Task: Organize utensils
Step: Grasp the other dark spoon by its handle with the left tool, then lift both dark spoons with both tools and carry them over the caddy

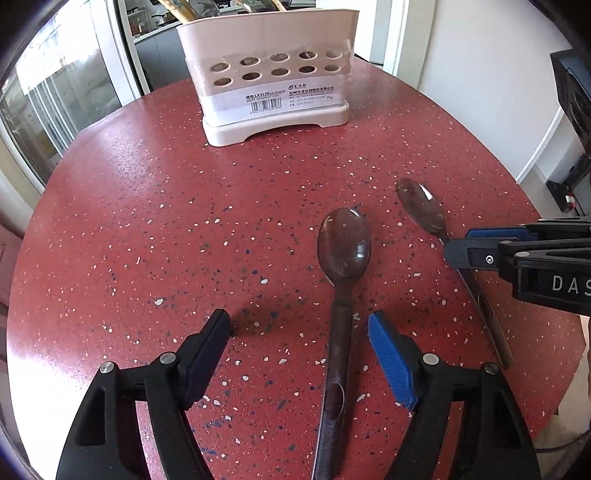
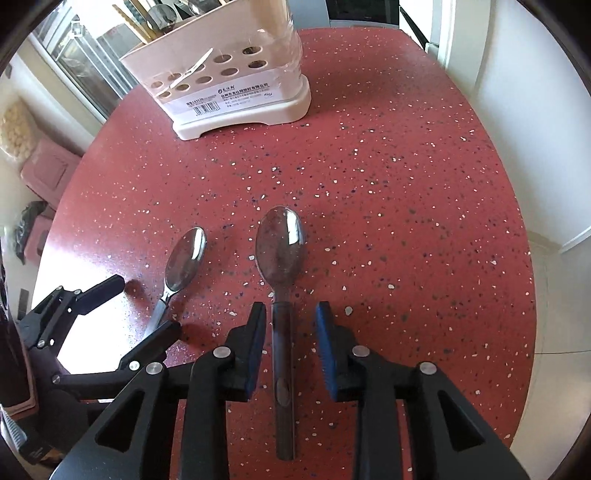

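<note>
A white plastic utensil holder (image 1: 273,74) is set at the far side of a round red table (image 1: 147,221); its front wall is pierced by two rows of oval holes and wrapped in clear film with a barcode label. Wooden handles (image 1: 181,11) and a dark spoon bowl (image 2: 166,18) are seen standing in it, though its compartments cannot be told apart. The tabletop is smooth and speckled with pale and dark chips.

Two polished metal spoons are laid flat near the middle of the table, bowls pointing toward the holder, well apart from it. The left spoon (image 1: 341,254) lies between the widely spread fingers of the left gripper (image 1: 299,325), untouched by either pad. The right spoon (image 2: 280,251), with an oval slot in its handle, lies between the fingers of the right gripper (image 2: 290,314), which are parted only narrowly, with a small gap left on each side of the handle; nothing is gripped. The fingers are black plastic, with ribbed blue pads (image 2: 327,350).
</note>
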`<action>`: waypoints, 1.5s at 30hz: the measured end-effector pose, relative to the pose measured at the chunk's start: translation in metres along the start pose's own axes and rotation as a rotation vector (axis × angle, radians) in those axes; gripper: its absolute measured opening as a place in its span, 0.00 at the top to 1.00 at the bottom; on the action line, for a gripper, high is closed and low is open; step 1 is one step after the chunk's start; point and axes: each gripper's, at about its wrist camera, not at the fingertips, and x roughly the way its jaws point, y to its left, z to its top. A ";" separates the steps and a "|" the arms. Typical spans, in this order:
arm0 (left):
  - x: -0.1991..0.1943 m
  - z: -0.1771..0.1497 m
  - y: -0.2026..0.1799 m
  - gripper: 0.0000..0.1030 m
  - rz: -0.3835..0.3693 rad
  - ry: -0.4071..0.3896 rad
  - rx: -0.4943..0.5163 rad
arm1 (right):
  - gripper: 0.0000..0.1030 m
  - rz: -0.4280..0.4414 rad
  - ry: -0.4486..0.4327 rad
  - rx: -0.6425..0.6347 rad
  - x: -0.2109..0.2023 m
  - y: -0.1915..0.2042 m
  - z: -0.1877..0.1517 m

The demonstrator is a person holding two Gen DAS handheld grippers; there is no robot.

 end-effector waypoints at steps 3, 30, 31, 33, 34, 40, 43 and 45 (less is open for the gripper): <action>-0.002 0.000 -0.001 0.01 0.007 0.003 0.008 | 0.70 -0.003 0.008 -0.006 0.001 0.001 0.001; 0.000 0.005 -0.013 0.24 -0.050 0.028 0.048 | 0.68 -0.150 0.100 -0.179 0.026 0.055 0.018; 0.000 0.005 -0.014 0.27 -0.057 0.031 0.054 | 0.68 -0.150 0.099 -0.184 0.027 0.057 0.017; -0.002 0.006 -0.019 0.40 -0.069 0.037 0.076 | 0.69 -0.151 0.096 -0.194 0.028 0.059 0.016; -0.002 0.007 -0.021 0.49 -0.077 0.038 0.084 | 0.73 -0.151 0.094 -0.197 0.027 0.058 0.016; -0.006 0.004 -0.028 0.60 -0.072 0.023 0.097 | 0.88 -0.131 0.072 -0.211 0.024 0.056 0.010; -0.009 0.000 -0.026 0.60 -0.069 0.000 0.076 | 0.88 -0.111 0.044 -0.218 0.021 0.055 0.006; -0.015 -0.004 -0.026 0.60 -0.063 -0.022 0.068 | 0.88 -0.080 0.027 -0.205 0.019 0.050 0.003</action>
